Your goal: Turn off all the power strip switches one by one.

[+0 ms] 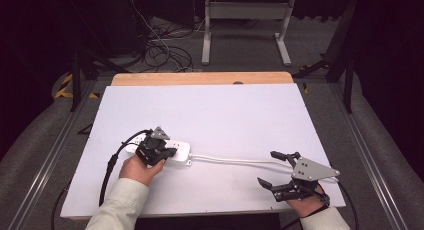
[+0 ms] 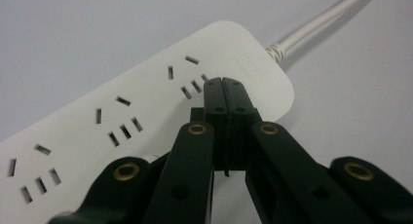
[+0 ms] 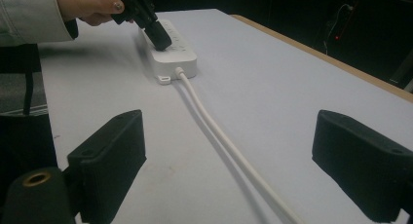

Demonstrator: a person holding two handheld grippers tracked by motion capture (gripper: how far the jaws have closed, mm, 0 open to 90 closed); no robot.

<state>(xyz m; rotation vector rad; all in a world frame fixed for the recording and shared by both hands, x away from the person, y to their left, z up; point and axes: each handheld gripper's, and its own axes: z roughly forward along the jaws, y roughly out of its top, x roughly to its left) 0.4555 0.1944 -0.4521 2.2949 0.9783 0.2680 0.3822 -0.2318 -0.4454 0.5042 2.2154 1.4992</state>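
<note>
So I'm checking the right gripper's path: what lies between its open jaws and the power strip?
The strip's white cable, running from the power strip across bare white table and between the right gripper jaws, as the right gripper view shows.

Looks like a lab or test room set up for recording. Dark all round a lit white table (image 1: pixel 210 115) with a wooden edge (image 1: pixel 200 78). Grey carpet (image 1: pixel 320 55) underfoot, a tangle of cables (image 1: pixel 162 50) on it, metal rails (image 1: pixel 45 160) along both sides, a white desk frame (image 1: pixel 247 12) behind, hazard tape (image 1: pixel 64 85) at left.
</note>
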